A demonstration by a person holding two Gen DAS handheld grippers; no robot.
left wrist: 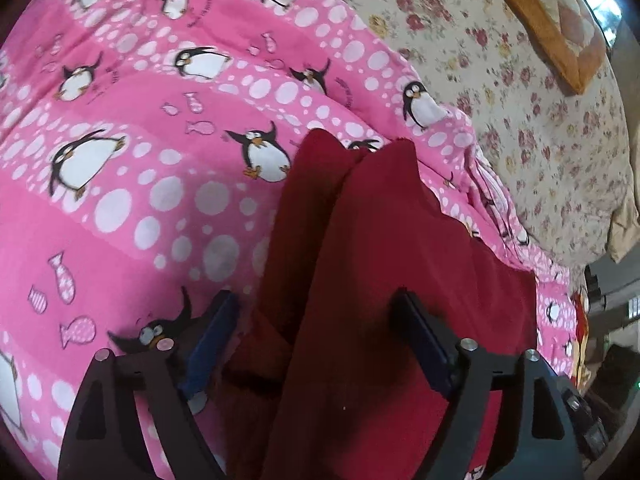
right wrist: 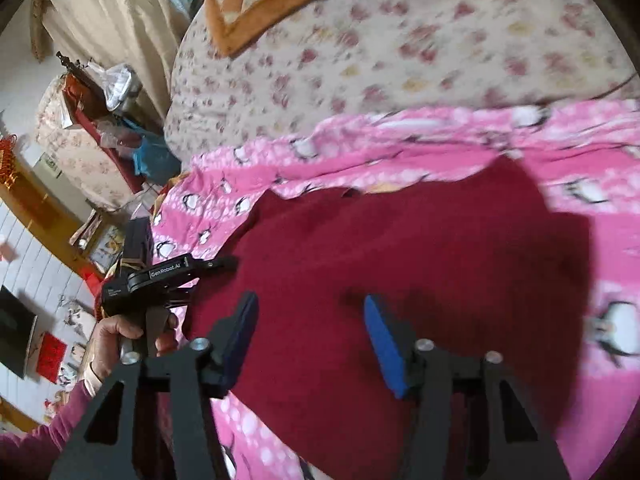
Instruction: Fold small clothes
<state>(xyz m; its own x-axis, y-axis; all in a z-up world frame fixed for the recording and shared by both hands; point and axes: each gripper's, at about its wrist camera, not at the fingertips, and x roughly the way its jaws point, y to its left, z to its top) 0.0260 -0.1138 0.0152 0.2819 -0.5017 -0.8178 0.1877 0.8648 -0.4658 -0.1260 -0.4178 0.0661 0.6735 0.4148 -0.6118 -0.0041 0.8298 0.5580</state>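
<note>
Left wrist view shows your left gripper [left wrist: 316, 344] with jaws apart astride a raised fold of the red garment [left wrist: 384, 240] on the pink penguin blanket [left wrist: 120, 208]; right gripper [right wrist: 310, 336] also apart above it, so close squarely on the fold's edge.

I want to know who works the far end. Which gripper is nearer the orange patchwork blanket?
Hard to call; probably the right gripper. It and the left gripper both hover over the dark red garment, the orange patchwork blanket far beyond both.

Black fingers [right wrist: 384, 344] with blue pads, silver screws; maroon sleeve [right wrist: 44, 432].
</note>
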